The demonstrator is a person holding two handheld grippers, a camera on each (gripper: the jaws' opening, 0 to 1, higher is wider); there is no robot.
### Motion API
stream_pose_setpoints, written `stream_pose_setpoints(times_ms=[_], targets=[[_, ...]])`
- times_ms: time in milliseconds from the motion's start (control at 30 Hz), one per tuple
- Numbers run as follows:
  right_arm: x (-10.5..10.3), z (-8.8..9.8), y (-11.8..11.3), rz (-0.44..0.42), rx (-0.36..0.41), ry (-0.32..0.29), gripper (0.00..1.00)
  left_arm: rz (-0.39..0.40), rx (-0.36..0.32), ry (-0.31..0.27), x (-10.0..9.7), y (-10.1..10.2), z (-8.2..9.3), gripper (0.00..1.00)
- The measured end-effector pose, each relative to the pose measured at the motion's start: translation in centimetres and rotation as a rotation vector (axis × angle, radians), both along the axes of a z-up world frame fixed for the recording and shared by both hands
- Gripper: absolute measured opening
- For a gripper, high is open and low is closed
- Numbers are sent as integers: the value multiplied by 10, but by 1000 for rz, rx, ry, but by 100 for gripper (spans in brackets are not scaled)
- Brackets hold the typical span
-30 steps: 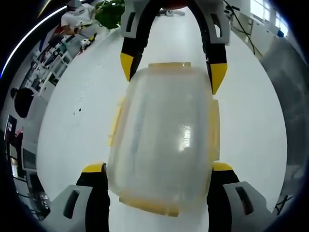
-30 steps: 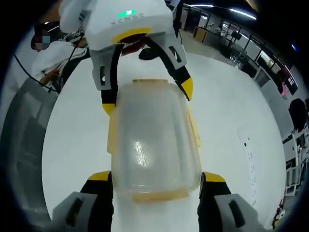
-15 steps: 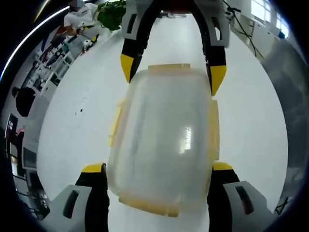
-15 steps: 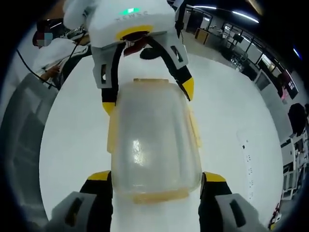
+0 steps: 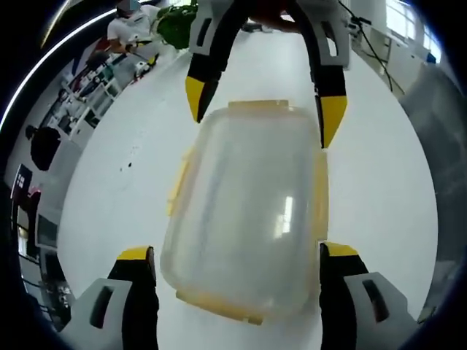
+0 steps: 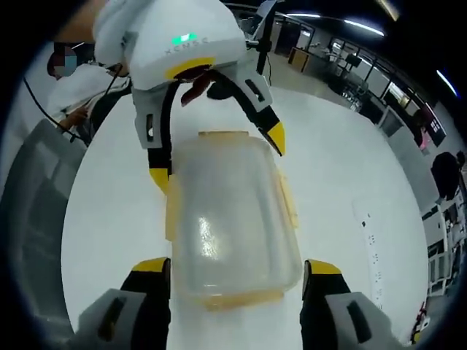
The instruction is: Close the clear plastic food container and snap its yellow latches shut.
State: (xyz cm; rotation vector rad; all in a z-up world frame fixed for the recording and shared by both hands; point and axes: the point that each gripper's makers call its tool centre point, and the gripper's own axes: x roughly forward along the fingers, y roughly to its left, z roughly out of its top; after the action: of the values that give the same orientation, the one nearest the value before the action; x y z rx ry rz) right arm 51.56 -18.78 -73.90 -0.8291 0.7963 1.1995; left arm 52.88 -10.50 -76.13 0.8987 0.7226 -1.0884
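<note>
The clear plastic container (image 5: 244,211) lies lid-on on the white table (image 5: 117,146), with yellow latches along its sides and ends. One side latch (image 5: 179,186) flares outward. My left gripper (image 5: 237,255) is open, its yellow-tipped jaws standing on either side of the container's near end. My right gripper (image 5: 263,109) comes in from the top of the left gripper view and straddles the far end. In the right gripper view the same container (image 6: 226,219) lies between my open right gripper (image 6: 235,266) and the left gripper (image 6: 217,157) opposite it.
The white table (image 6: 343,168) stretches wide on both sides of the container, with a few small dark marks (image 5: 130,157) on it. A person in white (image 6: 76,84) sits beyond the table's edge. A green plant (image 5: 175,22) and shelving stand farther off.
Both cameras have shifted slightly, and the opposite gripper looks a little higher and more tilted in each view. The container has stayed where it was on the table.
</note>
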Motion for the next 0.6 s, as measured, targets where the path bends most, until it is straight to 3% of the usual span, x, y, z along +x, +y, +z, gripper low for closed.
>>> stream_pose_setpoints(times_ms=[300,600], targets=[[-5,8,0,-56,47,3,74,19,-42,11,-8,-2,7,92],[-8,15,-1,-117,90,-1,75,63,-76,-24,-6,-1,22,92]])
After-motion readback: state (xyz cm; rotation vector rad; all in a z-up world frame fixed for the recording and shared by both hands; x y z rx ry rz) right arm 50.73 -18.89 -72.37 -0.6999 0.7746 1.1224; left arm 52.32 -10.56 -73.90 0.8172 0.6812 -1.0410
